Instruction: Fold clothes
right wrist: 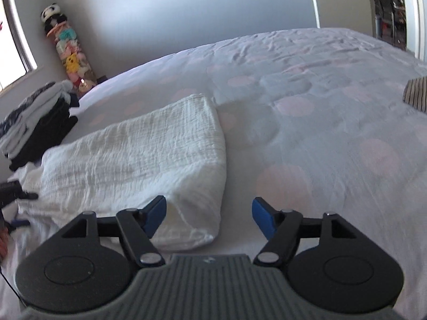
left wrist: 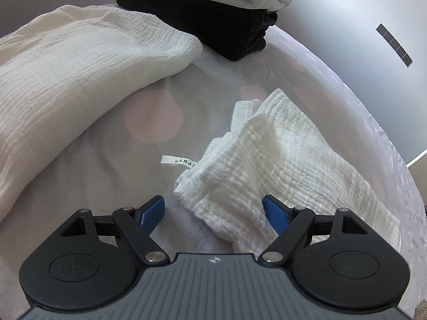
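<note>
- Nearest the left wrist camera, the left claw (left wrist: 213,213) stood open over a loose bunched end of white crinkled cotton garment (left wrist: 267,160), pads not pressing.
- Its folded body lay on the pink-dotted bed sheet (right wrist: 307,133), near a stack of folded black and grey clothes (left wrist: 213,13).
- Equally open, the right claw (right wrist: 209,217) hovered at the folded corner (empty).
- Likely risk: pinching only the top layer would drag the fold apart.
</note>
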`<state>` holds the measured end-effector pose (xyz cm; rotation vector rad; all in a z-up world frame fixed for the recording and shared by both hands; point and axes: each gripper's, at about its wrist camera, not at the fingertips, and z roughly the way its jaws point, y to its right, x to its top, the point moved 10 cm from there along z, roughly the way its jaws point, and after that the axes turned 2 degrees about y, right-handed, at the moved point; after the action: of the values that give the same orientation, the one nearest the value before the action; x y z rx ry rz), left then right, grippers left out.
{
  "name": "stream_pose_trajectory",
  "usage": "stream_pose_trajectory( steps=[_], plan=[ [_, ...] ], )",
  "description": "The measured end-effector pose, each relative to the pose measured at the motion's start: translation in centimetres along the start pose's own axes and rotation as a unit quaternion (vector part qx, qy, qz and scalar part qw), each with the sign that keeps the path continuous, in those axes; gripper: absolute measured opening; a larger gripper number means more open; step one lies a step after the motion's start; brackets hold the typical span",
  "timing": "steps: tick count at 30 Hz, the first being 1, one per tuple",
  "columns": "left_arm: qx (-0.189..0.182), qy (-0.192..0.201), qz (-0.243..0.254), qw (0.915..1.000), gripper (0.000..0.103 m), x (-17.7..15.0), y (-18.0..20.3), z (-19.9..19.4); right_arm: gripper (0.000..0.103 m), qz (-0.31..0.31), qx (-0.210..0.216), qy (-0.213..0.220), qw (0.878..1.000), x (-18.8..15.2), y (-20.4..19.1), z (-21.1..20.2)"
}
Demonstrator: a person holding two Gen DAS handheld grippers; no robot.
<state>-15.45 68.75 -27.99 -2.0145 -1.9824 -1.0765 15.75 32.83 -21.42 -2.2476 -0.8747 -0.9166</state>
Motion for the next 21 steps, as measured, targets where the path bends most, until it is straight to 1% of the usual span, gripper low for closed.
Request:
stream_pose_trajectory(
  steps=[3,5,8,10,11,13,18,21],
  plan=[
    [0.009,0.004,0.014,0.9999,0.095,-0.1,0.2,0.0,0.073,-0.047,-0.011,-0.007,0.999,-1.5,-0.9,0.4],
    [0.011,0.006,0.020,0.9997,0.095,-0.1,0.2,-0.2,0.071,-0.052,-0.028,-0.005,0.998,-1.7,-0.6,1.6],
    [0.014,0.009,0.029,0.9995,0.095,0.1,0.4,-0.3,0.053,-0.047,-0.046,-0.011,0.998,-1.9,0.2,3.4],
    [0.017,0.009,0.035,0.9992,0.095,0.1,0.5,-0.1,0.026,-0.046,-0.057,-0.012,0.997,-1.9,0.9,3.8],
    [0.019,0.008,0.038,0.9991,0.095,0.0,0.5,0.0,0.022,-0.044,-0.058,-0.012,0.997,-1.9,1.2,3.6],
    [0.023,0.008,0.045,0.9987,0.095,-0.2,0.4,0.3,0.009,-0.039,-0.060,-0.017,0.997,-2.1,1.9,3.3],
    [0.029,0.009,0.058,0.9979,0.094,-0.4,0.2,0.4,0.009,-0.002,-0.059,-0.043,0.997,-2.9,3.3,2.9],
    [0.025,0.009,0.043,0.9987,0.094,-0.3,-0.1,-0.4,0.011,0.024,-0.059,-0.046,0.997,-3.0,4.0,1.9]
  ],
)
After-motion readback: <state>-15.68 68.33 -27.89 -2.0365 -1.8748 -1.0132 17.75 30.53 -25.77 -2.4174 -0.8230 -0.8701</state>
